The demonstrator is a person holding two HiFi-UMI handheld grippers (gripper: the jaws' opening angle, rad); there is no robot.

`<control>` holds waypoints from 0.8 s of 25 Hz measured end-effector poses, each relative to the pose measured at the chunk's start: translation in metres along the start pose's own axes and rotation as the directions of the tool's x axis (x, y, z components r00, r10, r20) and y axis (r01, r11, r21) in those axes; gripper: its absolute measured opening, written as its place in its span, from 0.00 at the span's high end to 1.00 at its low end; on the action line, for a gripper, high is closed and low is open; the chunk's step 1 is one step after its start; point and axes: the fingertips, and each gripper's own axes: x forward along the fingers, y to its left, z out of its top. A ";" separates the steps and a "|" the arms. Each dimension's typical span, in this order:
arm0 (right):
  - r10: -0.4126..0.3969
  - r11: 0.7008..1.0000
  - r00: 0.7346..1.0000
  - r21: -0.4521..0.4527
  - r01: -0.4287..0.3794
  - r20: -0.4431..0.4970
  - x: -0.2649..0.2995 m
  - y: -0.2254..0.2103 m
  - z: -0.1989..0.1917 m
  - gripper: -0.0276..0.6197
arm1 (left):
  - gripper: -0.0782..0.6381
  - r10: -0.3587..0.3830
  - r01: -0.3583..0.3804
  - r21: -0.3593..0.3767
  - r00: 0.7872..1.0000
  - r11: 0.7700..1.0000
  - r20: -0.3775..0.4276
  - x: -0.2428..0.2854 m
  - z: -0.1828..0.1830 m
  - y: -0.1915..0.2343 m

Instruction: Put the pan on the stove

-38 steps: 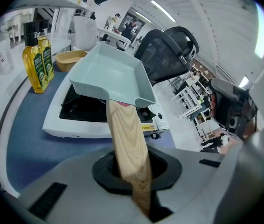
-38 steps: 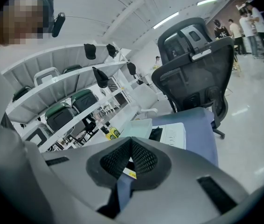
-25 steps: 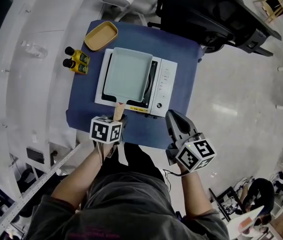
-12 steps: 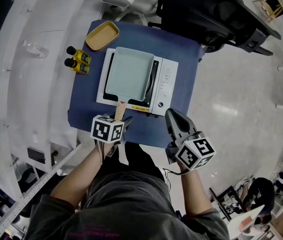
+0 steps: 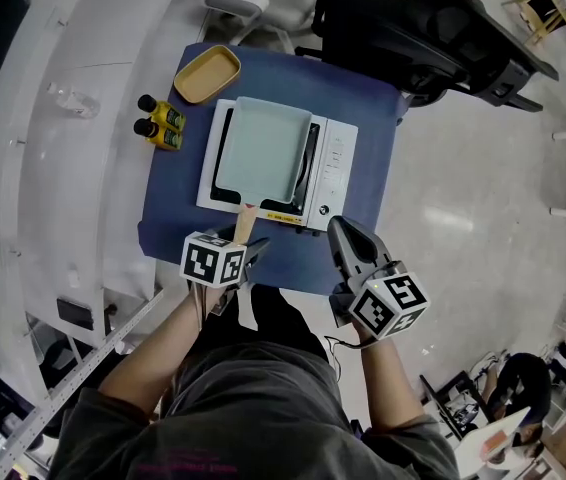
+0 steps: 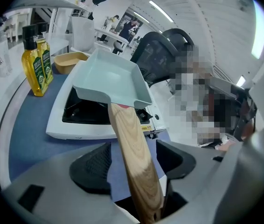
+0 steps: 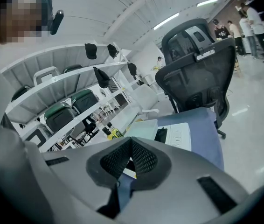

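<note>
Pale-green pan (image 5: pixel 260 153) rests on the stove (image 5: pixel 333 168), its wooden handle (image 5: pixel 245 223) free between the jaws of the left hand-held gripper (image 6: pixel 134 161), which have just been opening, so placement appears complete; the right hand-held gripper (image 7: pixel 129 160) is closed and empty.

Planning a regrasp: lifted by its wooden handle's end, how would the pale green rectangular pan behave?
The pale green rectangular pan looks rigid, likely no flex. Its body sits beyond the long wooden handle, so it probably tips nose-down. The smooth rounded handle may twist in a loose grip.
</note>
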 end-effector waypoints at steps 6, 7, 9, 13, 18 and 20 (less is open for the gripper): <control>0.001 1.000 1.000 -0.004 -0.001 0.004 0.007 0.009 0.003 0.95 | 0.45 0.000 0.000 0.010 1.000 1.000 0.006 -0.009 0.004 0.005; 0.001 1.000 1.000 -0.005 -0.001 0.007 0.008 0.011 0.004 0.95 | 0.45 -0.001 0.001 0.013 1.000 1.000 0.010 -0.012 0.005 0.006; 0.001 1.000 1.000 -0.009 -0.001 0.012 0.010 0.015 0.007 0.95 | 0.44 -0.005 0.005 0.023 1.000 1.000 0.017 -0.018 0.007 0.007; -0.004 1.000 1.000 -0.018 0.005 0.025 0.013 0.023 0.014 0.95 | 0.43 -0.013 0.010 0.049 0.998 0.999 0.054 -0.037 0.014 0.011; -0.013 0.999 0.999 -0.035 0.015 0.040 0.017 0.033 0.024 0.95 | 0.43 -0.003 -0.010 0.099 0.992 0.995 0.127 -0.064 0.041 0.019; -0.017 0.999 0.999 -0.043 0.019 0.048 0.019 0.039 0.029 0.95 | 0.44 -0.001 -0.019 0.122 0.988 0.992 0.157 -0.077 0.053 0.021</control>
